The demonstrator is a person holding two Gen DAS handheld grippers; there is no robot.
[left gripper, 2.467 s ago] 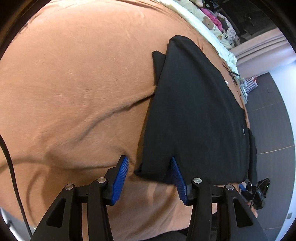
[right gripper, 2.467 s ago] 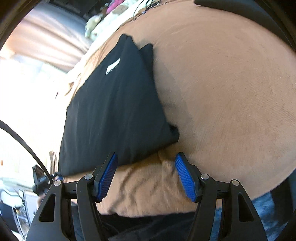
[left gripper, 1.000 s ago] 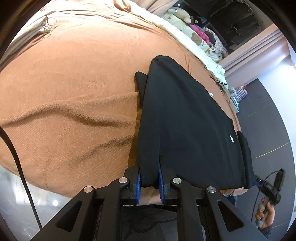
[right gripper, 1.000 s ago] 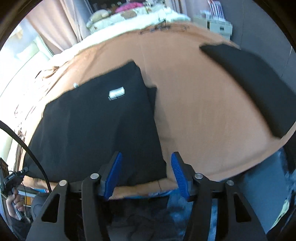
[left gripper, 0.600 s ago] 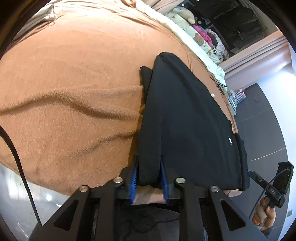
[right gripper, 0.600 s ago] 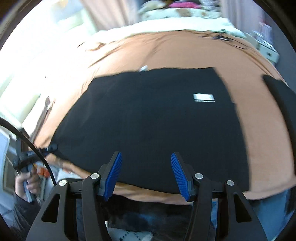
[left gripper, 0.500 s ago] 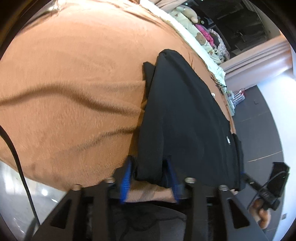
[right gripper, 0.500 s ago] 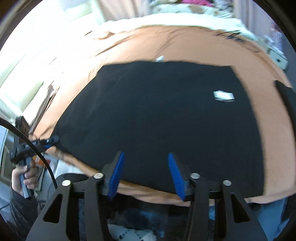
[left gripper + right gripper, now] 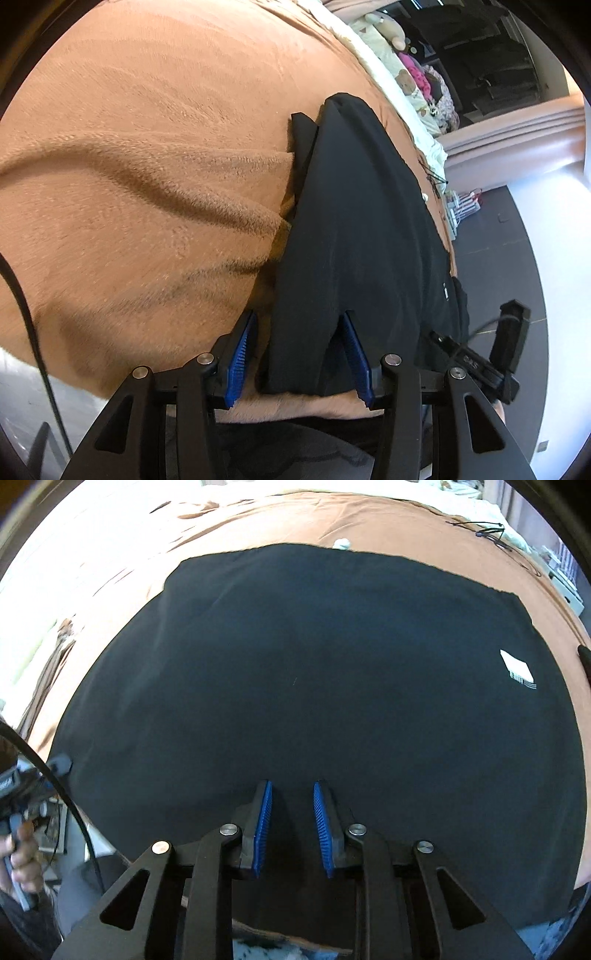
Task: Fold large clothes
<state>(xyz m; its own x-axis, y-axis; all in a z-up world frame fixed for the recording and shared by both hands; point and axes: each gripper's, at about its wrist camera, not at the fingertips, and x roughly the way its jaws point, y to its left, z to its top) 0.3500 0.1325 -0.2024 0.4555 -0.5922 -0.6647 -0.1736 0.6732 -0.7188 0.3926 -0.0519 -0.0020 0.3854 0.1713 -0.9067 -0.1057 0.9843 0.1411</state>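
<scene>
A large black garment point(image 9: 314, 672) lies flat on a brown blanket point(image 9: 140, 177), with a small white label point(image 9: 519, 670) near its right side. In the left wrist view the garment point(image 9: 354, 236) stretches away from me. My left gripper point(image 9: 299, 354) is open, its blue pads either side of the garment's near corner, which rests between them. My right gripper point(image 9: 291, 827) is over the garment's near edge at its middle, its blue pads a narrow gap apart with black cloth beneath; I cannot tell whether cloth is pinched.
The blanket's front edge point(image 9: 110, 373) drops to a grey floor point(image 9: 517, 229). Soft toys and pale bedding point(image 9: 402, 77) lie at the far end. A black cable point(image 9: 480, 530) lies on the blanket beyond the garment. The other handle point(image 9: 476, 358) shows at right.
My left gripper has opened and let go of the garment's corner. My right gripper has swung from the garment's right corner to the middle of its near edge and its jaws have narrowed.
</scene>
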